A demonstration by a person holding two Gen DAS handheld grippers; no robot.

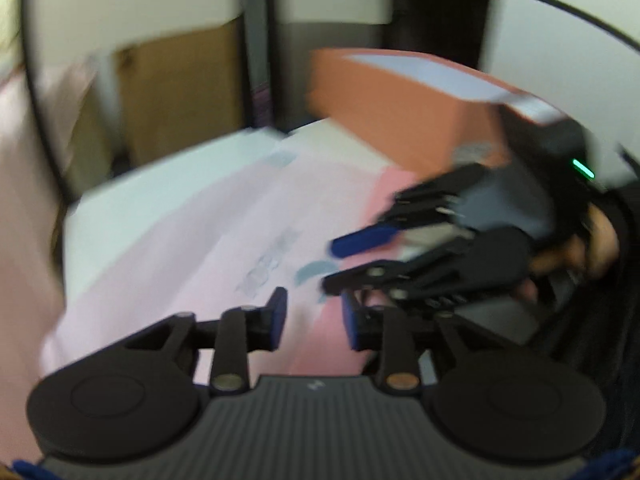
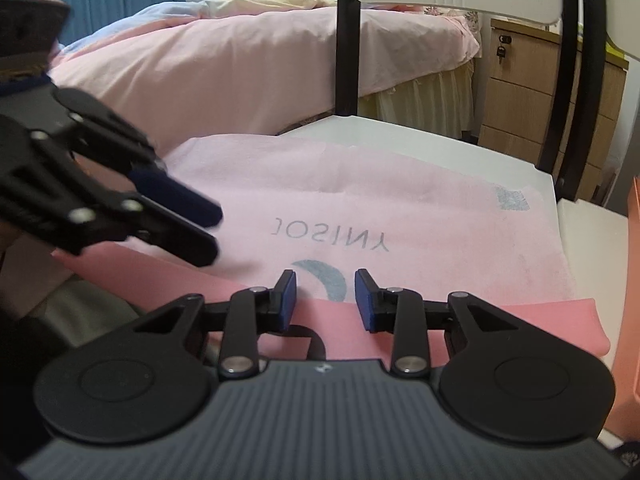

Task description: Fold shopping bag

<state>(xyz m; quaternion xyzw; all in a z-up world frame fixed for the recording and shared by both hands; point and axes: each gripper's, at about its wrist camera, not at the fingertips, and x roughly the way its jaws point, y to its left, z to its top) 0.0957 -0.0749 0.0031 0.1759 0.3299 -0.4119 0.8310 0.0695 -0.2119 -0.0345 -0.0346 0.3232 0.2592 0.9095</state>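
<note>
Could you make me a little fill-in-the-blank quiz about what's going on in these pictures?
1. The shopping bag lying flat is coloured ____.
2. Both the left gripper and the right gripper have their jaws ____.
3. The gripper pads are coloured ____.
4. Beyond the bag stands a ____ with pink bedding.

Missing words: pink; open; blue; bed

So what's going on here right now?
A person holds two grippers over a pink shopping bag lying flat on a white table. The right gripper hangs at the bag's near edge, jaws open. The left gripper comes in from the side, also open. Neither grips the bag.
</note>
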